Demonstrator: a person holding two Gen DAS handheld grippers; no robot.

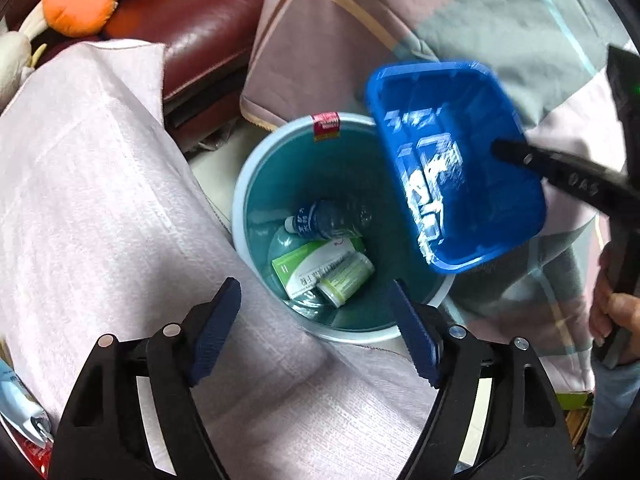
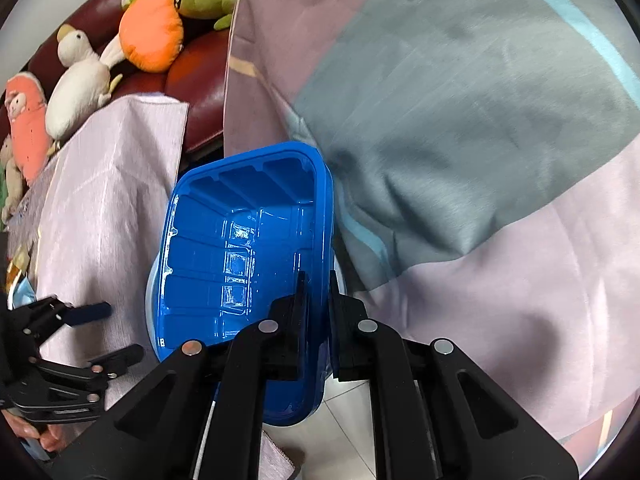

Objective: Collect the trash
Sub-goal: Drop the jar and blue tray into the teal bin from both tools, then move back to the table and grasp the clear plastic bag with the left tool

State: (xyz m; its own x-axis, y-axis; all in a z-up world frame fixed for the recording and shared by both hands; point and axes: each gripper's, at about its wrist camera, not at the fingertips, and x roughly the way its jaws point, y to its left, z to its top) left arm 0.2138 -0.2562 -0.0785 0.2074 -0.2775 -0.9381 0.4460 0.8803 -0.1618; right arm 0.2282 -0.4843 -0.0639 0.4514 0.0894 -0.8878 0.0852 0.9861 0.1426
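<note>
blue tray (image 2: 240, 248): glossy thin moulded plastic, ribbed | bin (image 1: 256, 184): smooth plastic, teal inside, pale rim | bottle (image 1: 324, 220): clear plastic | box (image 1: 312, 268): printed card | left tongs (image 1: 316, 332): matt black plastic, ridged blue pads | sofa (image 1: 200, 40): shiny maroon leather | cover (image 1: 100, 200): pale woven cloth | toys (image 2: 152, 36): plush

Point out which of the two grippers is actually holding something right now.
The right gripper: its jaws are clamped on the rim of the blue plastic tray, tilted over the teal trash bin. The left gripper hangs open and empty.
</note>
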